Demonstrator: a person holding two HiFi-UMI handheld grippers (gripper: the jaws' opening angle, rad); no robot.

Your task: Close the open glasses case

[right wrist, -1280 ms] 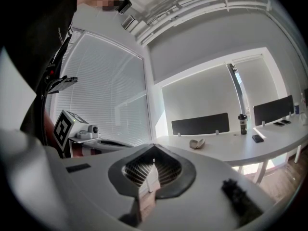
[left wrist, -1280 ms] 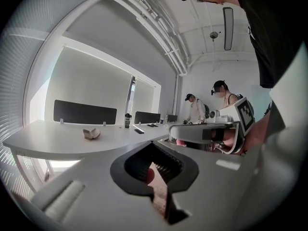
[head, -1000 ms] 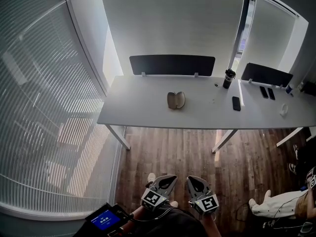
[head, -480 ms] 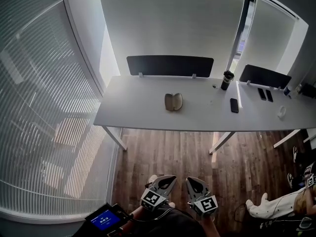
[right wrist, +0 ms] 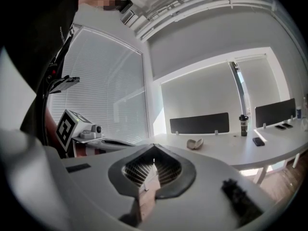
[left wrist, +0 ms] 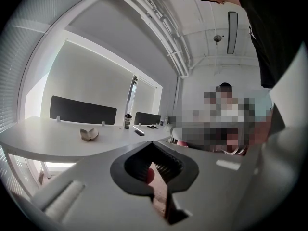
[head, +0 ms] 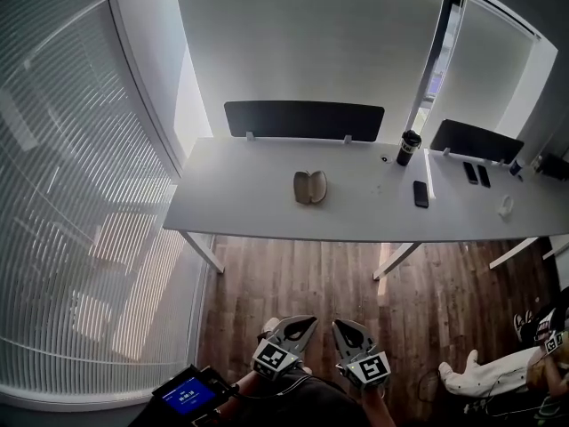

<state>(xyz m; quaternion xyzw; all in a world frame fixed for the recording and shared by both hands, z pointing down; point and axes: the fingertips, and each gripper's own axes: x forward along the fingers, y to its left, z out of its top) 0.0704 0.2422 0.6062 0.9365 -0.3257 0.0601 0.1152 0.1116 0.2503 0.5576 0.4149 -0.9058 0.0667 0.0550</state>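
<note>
head view: the open case [head: 309, 187] lies mid-desk [head: 240, 213], well apart from the left gripper [head: 297, 329] and right gripper [head: 354, 333], both low over the floor [head: 293, 283]. against a second ago, desk and case sit slightly further left in view.

left gripper view: jaws pressed together, empty.

right gripper view: jaws likewise together on nothing.

the case is probably light, stiff and apt to slide on the desk. steady one shell and push the other's rim. which half is the lid is too small to tell.
</note>
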